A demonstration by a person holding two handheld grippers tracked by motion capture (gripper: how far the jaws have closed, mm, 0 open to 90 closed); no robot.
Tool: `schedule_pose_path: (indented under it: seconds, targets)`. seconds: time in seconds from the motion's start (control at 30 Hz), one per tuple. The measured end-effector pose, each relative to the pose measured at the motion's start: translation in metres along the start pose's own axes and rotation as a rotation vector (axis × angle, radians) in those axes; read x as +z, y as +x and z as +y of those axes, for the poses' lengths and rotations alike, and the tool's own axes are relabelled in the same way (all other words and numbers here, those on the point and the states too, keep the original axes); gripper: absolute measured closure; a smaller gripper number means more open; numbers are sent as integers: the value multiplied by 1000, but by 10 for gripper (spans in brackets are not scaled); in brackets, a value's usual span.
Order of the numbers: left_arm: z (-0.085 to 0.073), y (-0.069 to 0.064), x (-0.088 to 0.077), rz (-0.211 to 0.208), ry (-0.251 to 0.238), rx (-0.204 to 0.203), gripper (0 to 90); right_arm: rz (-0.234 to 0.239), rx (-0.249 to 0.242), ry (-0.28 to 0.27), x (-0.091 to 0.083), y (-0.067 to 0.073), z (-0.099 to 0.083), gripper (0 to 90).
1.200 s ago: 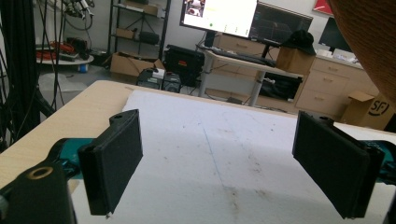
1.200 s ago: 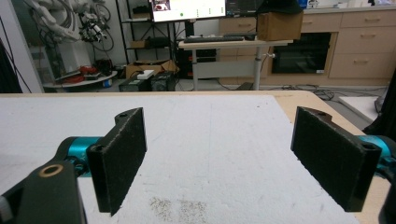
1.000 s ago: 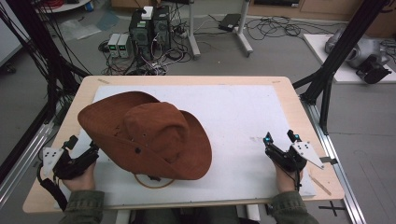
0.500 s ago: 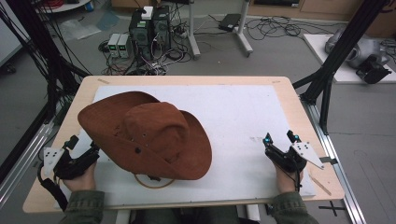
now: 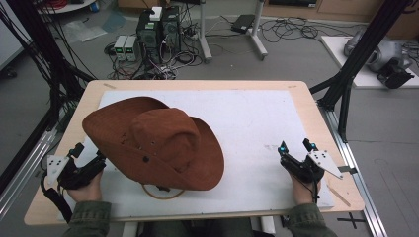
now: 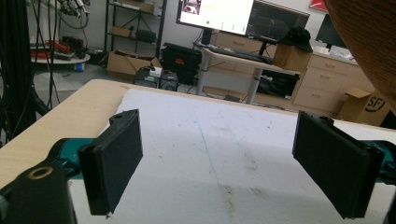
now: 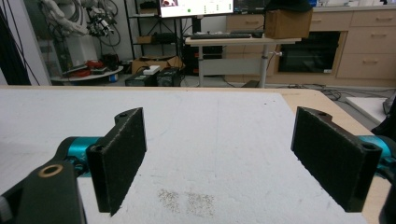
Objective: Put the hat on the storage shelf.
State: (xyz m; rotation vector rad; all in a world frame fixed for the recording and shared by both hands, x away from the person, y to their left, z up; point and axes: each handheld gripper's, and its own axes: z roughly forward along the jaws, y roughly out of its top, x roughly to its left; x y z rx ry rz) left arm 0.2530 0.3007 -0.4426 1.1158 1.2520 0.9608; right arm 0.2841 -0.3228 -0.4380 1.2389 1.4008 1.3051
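From the high view, a brown wide-brimmed hat lies left of centre in the frame, on the white mat that covers the wooden desk. A thin brown cord loop curves out from under its lower brim. My left gripper sits at the lower left of the frame, just beside the hat's brim; I cannot tell whether it touches. My left hand holds it from below. My right gripper rests at the lower right, well apart from the hat, with my right hand behind it.

In the left gripper view, my 2 jaws stand wide apart with nothing between them, over the stained white mat. The hat's brown brim fills the upper right corner.

In the right gripper view, my 2 jaws are likewise spread wide and hold nothing, with bare white mat stretching ahead and the desk's wooden edge at the right.
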Motion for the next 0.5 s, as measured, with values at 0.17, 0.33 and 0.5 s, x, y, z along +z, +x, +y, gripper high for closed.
schedule_pose_path:
  seconds: [0.17, 0.33, 0.5]
  targets:
    - [0, 0, 1, -2, 3, -1, 162, 2, 1, -1, 0, -1, 0, 174]
    - [-1, 1, 2, -13, 19, -1, 163, 6, 10, 5, 0, -1, -1, 175]
    - [-1, 1, 2, -18, 35, 9, 161, 15, 22, 0, 1, -2, 0, 174]
